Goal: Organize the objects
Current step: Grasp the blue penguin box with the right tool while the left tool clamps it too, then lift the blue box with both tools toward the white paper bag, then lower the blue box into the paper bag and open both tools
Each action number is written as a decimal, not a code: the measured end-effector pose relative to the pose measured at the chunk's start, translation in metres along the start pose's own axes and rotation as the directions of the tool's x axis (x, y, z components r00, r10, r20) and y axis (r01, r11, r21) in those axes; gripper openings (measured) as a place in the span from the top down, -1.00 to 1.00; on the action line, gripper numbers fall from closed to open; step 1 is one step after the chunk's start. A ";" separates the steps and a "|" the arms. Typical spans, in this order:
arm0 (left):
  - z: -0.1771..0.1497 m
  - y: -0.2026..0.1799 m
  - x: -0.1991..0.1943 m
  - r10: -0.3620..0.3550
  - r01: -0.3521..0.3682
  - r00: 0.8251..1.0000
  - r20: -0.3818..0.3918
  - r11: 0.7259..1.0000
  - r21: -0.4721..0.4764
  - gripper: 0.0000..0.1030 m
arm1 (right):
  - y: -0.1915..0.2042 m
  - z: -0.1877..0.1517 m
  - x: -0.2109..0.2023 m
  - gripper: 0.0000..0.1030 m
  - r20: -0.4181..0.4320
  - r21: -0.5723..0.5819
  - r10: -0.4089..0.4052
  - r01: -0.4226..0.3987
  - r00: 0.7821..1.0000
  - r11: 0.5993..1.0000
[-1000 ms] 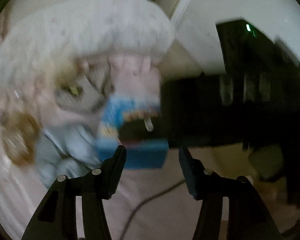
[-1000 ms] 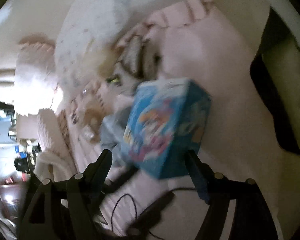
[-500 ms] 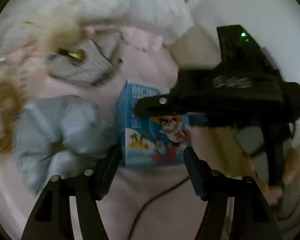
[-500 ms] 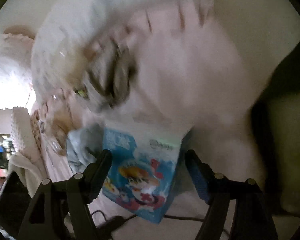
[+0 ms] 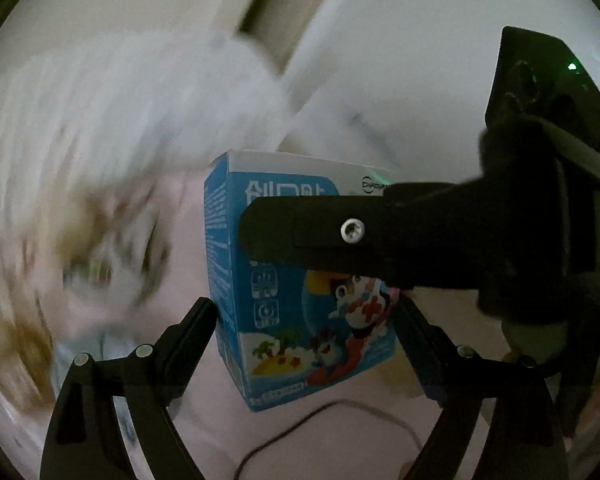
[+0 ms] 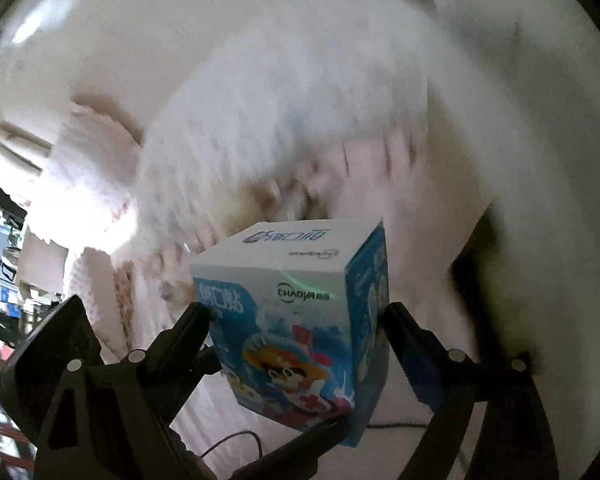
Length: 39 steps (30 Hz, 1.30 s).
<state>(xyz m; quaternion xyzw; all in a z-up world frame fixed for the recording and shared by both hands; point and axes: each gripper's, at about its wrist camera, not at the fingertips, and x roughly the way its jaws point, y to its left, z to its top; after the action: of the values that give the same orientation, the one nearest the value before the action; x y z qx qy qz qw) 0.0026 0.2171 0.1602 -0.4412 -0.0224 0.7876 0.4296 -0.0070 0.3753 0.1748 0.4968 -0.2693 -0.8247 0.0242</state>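
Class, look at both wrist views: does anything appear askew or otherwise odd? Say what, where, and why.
The blue cartoon box sits tilted, one corner lowest, off the pink bedding. Both grippers bracket it at once: the left gripper and the right gripper press opposite faces. The background is motion-blurred.

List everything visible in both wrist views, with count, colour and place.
box: one, blue and white with cartoon print, upright between both grippers' fingers, above the pink bedding.
bedding: one, pale pink, beneath the box.
fluffy blanket: one, white, behind the box, blurred.
cable: one, thin, dark, lying on the bedding below the box.
left gripper: one, black, fingers at the box's sides.
right gripper: one, black, fingers at the box's sides.
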 end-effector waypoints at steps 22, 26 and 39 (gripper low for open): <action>0.085 -0.136 0.031 0.014 -0.020 1.000 0.021 0.958 0.286 -0.11 | -0.108 -0.006 -0.160 -0.21 0.276 0.298 -0.080 -0.006 0.958 0.955; 0.111 -0.133 0.004 -0.011 -0.016 0.995 0.094 0.959 0.282 -0.15 | -0.096 -0.005 -0.181 -0.21 0.368 0.259 0.022 -0.125 0.930 0.958; 0.082 -0.139 0.056 0.089 -0.041 0.988 -0.127 0.940 0.338 -0.23 | -0.104 -0.005 -0.167 -0.21 0.181 0.340 -0.107 0.040 0.978 0.940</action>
<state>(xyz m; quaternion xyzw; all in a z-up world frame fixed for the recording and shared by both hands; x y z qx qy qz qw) 0.0218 0.3717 0.2294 -0.4167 0.1563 0.7608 0.4724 0.1051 0.5136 0.2585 0.4195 -0.3877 -0.8122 -0.1180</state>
